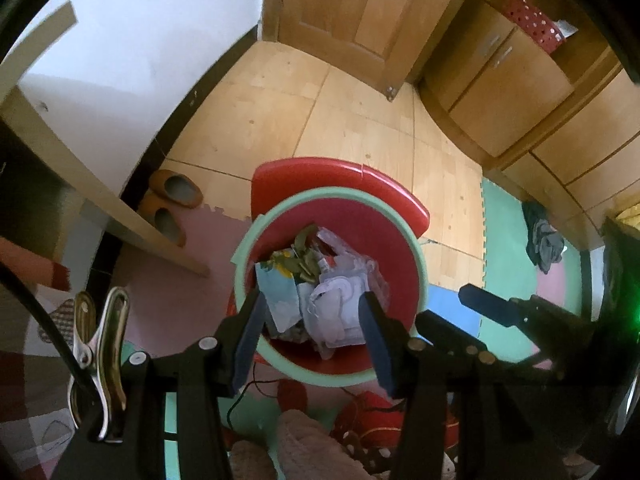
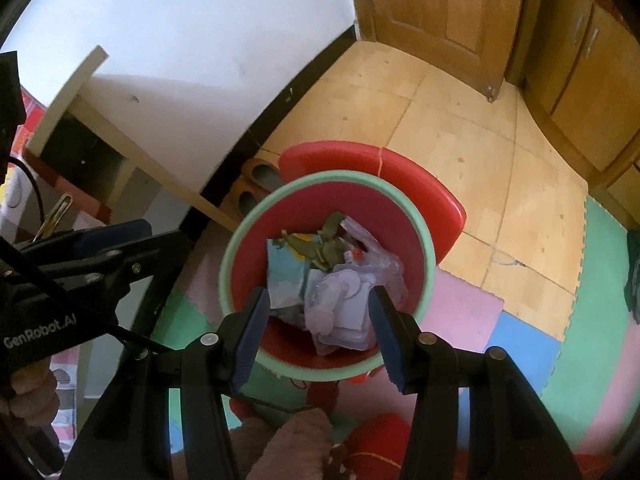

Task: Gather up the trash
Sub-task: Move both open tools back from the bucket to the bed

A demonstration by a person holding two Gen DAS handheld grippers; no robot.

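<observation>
Hovering over one red bin (image 1: 400,248) of trash (image 1: 320,292), two grippers' fingers (image 1: 250,336) gape, empty.

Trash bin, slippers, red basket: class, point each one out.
trash bin (image 1: 420,258), left wrist view, green rim's right side.
slippers (image 1: 182,188), left wrist view, upper slipper's opening.
red basket (image 1: 532,20), left wrist view, perforated side wall.

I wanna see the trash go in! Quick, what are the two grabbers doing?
Left gripper: open, holding nothing, above the bin.
Right gripper: open, holding nothing.
</observation>
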